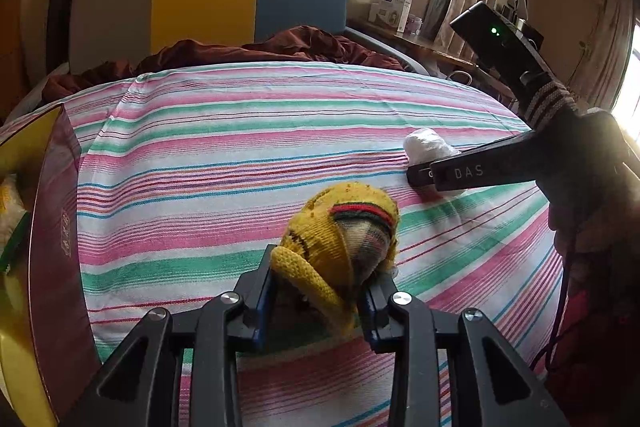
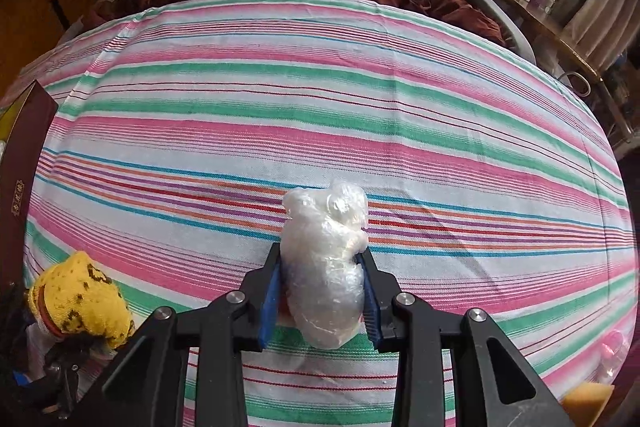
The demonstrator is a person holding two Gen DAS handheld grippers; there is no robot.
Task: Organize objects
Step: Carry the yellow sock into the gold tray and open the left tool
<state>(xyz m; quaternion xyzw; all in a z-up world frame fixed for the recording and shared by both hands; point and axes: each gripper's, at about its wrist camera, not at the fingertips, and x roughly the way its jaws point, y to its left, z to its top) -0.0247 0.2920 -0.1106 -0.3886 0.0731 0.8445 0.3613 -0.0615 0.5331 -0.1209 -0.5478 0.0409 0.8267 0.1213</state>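
So we've got both hands full right now. Our left gripper (image 1: 320, 291) is clamped on the yellow sock (image 1: 340, 235), a balled-up knit thing with a red, green and black band and little dark flecks, held just above the bedsheet (image 1: 240, 131). Our right gripper (image 2: 322, 291) is squeezed tight around the plastic wad (image 2: 324, 267), a crinkly, see-through white bundle that bulges out above and below the blue pads (image 2: 270, 301).

Our read is that both things are mid-carry and probably headed for the box (image 1: 52, 227) off to the left, the maroon-sided one with a yellow inside. That's a guess, since the task only says to organize.

Tips for doing this bit well: keep both grips closed the whole way. The sock is soft and squashy, so it shouldn't slip much, but a loose cuff hangs down by the left pad and could snag on the box edge. The wad is slick film and mostly air, so it could squirt out if we tilt or ease off. We'd bring one hand over the box at a time so the grippers don't bump, and let go low rather than dropping.

The sheet is smooth woven cotton, striped pink, green and white, with a rumpled brown blanket (image 1: 260, 47) past it.
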